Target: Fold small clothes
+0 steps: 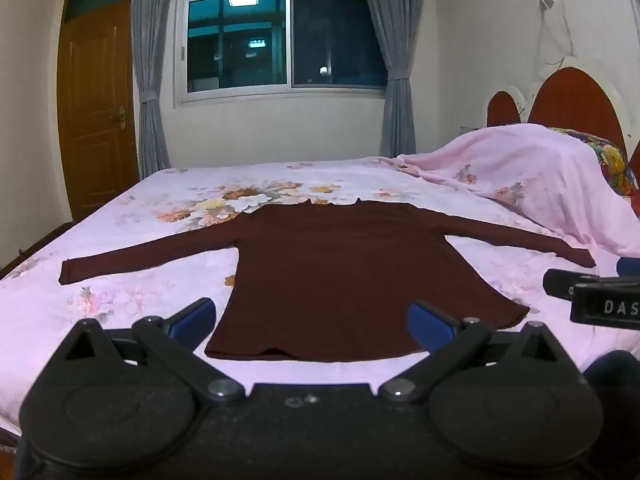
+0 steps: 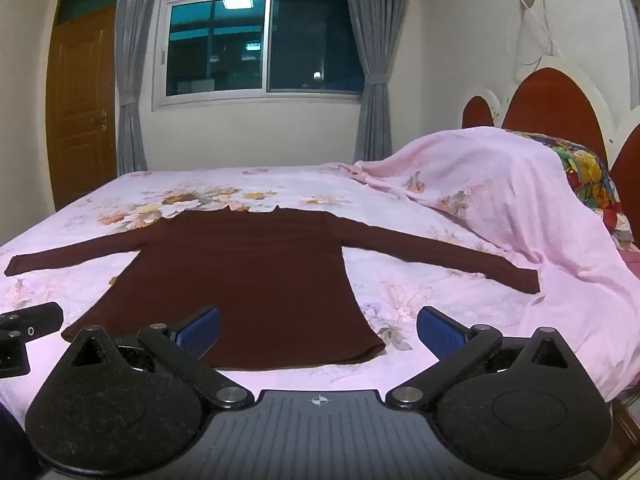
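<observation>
A dark maroon long-sleeved top [image 1: 340, 272] lies flat on the pink floral bedsheet [image 1: 160, 248], both sleeves spread out sideways, hem towards me. It also shows in the right wrist view [image 2: 248, 276]. My left gripper [image 1: 312, 322] is open and empty, its blue fingertips standing just above the hem's left part. My right gripper [image 2: 318, 332] is open and empty, above the hem's right corner. The right gripper's black body [image 1: 592, 292] shows at the right edge of the left wrist view; the left gripper's body [image 2: 28, 324] shows at the left edge of the right wrist view.
A pink blanket [image 2: 500, 184] is heaped over pillows at the red headboard [image 2: 556, 100] on the right, close to the right sleeve's cuff [image 2: 524, 280]. A window with grey curtains [image 1: 280, 40] and a wooden door [image 1: 96, 100] are beyond the bed.
</observation>
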Demonstrator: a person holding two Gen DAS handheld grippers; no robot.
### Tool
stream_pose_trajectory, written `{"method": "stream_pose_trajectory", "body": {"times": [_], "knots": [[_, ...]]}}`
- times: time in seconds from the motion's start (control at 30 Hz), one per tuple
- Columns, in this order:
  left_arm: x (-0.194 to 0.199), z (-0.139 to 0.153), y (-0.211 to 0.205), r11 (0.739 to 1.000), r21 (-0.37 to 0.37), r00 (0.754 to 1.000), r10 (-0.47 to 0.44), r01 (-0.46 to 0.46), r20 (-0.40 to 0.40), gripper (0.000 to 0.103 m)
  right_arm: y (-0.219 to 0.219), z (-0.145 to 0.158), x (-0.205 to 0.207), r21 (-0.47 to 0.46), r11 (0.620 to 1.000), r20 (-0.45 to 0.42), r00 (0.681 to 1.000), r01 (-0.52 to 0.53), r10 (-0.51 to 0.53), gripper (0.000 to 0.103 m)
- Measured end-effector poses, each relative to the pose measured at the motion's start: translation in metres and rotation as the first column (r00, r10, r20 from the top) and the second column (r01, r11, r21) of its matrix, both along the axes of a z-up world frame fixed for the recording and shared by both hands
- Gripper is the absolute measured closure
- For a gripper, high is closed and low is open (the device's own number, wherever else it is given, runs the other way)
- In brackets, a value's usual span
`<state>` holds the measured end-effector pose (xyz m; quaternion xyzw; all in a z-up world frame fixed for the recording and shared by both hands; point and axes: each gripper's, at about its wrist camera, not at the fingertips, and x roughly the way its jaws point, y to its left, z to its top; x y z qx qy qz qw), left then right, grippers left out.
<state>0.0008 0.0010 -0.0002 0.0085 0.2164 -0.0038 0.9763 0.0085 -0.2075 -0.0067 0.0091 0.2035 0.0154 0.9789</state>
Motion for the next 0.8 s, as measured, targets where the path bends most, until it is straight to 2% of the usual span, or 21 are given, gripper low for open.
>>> {"method": "stream_pose_trajectory", "body": {"times": [0.07,0.2,0.8], "knots": [[0.001,0.000,-0.001,1.000,0.022,1.000,0.000,0.000,-0.002,0.000,0.000,0.000,0.000,-0.013,1.000,0.010,1.000,-0.002,0.002,0.000],[0.000,-0.001,0.001,1.000,0.021,1.000,0.003,-0.003,0.023,0.000,-0.001,0.001,0.001,-0.012,1.000,0.010,1.000,0.000,0.000,0.000],[-0.003,-0.001,-0.002,0.999,0.029,1.000,0.013,-0.014,0.027,0.000,-0.006,0.001,0.002,-0.022,1.000,0.009,1.000,-0.007,0.007,0.000]]}}
